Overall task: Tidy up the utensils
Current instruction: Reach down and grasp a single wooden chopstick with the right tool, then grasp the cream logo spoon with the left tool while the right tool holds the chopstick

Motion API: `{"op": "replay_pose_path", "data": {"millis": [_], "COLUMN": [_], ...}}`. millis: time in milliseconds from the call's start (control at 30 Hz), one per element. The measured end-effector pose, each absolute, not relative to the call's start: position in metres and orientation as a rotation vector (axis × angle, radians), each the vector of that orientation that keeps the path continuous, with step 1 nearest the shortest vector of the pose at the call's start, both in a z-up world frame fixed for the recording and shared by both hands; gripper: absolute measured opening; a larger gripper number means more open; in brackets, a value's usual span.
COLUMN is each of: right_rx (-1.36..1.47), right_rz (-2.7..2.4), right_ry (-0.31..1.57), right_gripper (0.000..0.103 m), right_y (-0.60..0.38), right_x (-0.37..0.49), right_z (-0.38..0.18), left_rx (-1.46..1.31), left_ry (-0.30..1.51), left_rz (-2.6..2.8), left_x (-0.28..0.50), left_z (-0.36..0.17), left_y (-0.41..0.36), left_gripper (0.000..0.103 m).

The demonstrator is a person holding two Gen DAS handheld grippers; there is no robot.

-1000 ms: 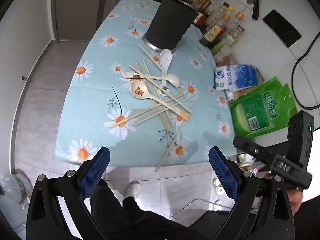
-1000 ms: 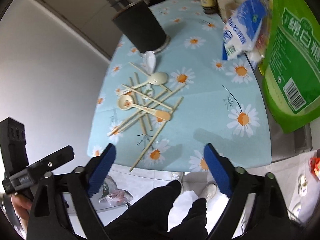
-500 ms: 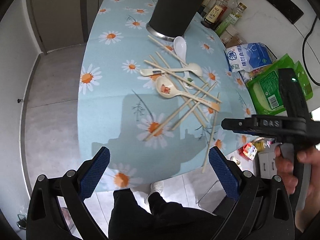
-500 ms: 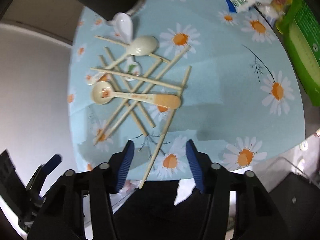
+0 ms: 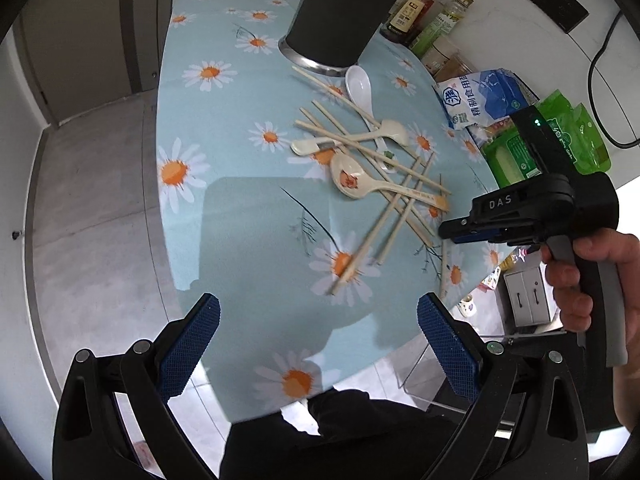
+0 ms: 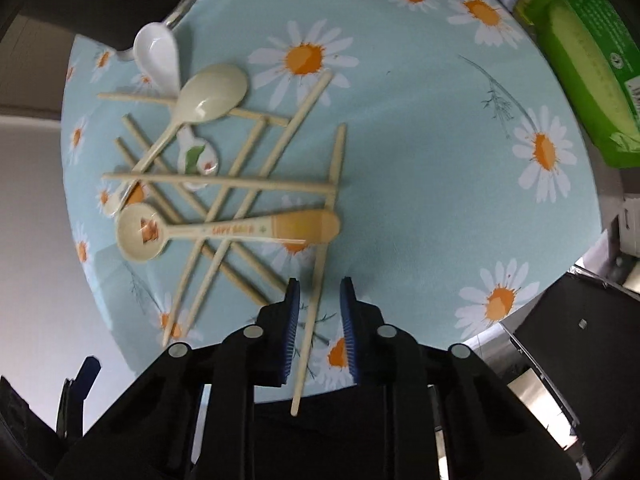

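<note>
We see the desk [image 5: 224,216] under a pale blue cloth printed with daisies, filling most of both views. At its far end stands a tall dark holder [image 5: 340,12] on a metal base, with bottles [image 5: 424,16] just behind it along the wall side. Beside the desk's right edge lie a green packet [image 6: 588,64] and a blue and white bag [image 5: 480,100].

In the middle of the desk we find the heap of utensils: pale chopsticks [image 6: 216,182] crossed over one another, with spoons among them. A white spoon [image 6: 156,56] lies nearest the holder, a cream spoon [image 6: 208,94] beside it, and a cream spoon with an orange handle end [image 6: 224,230] rests across several sticks. One chopstick [image 6: 320,264] runs toward the near edge of the desk and juts past it.

Our left gripper [image 5: 316,344] hangs above the near end of the desk, its fingers [image 5: 192,340] spread wide with nothing between them.

Our right gripper [image 6: 318,330] is low at the near edge, its fingers [image 6: 290,332] drawn narrow, one on either side of that jutting chopstick, with a slim gap showing on each side of it.
</note>
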State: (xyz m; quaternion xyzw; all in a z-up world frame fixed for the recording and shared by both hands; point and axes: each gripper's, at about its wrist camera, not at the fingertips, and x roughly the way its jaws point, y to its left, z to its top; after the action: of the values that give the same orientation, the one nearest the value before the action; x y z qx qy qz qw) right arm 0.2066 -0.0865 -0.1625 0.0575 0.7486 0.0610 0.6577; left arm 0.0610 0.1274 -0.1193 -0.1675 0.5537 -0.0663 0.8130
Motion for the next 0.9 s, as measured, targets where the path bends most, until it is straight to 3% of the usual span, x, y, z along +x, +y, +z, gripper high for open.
{"op": "replay_pose_path", "data": {"millis": [267,400,900], "right_rx": [0.057,0.038,0.092], "right_rz": [0.033,-0.009,0.0], "right_ry": [1.681,1.678,1.616], "right_gripper": [0.015,0.006,0.005], "right_y": [-0.067,-0.057,-0.108], "right_x": [0.212,0.213,0.243], "right_z": [-0.162,-0.16,-0.155], "left_rx": [-0.351,-0.355,-0.315], "left_ry": [1.192,1.203,1.226], "left_rz": [-0.198,-0.222,-0.234], "left_x": [0.077,0.085,0.104], "left_z": [-0.128,-0.132,-0.131], "left_y": [0.149,0.154,0.139], "left_gripper": [0.096,0.096,0.096]}}
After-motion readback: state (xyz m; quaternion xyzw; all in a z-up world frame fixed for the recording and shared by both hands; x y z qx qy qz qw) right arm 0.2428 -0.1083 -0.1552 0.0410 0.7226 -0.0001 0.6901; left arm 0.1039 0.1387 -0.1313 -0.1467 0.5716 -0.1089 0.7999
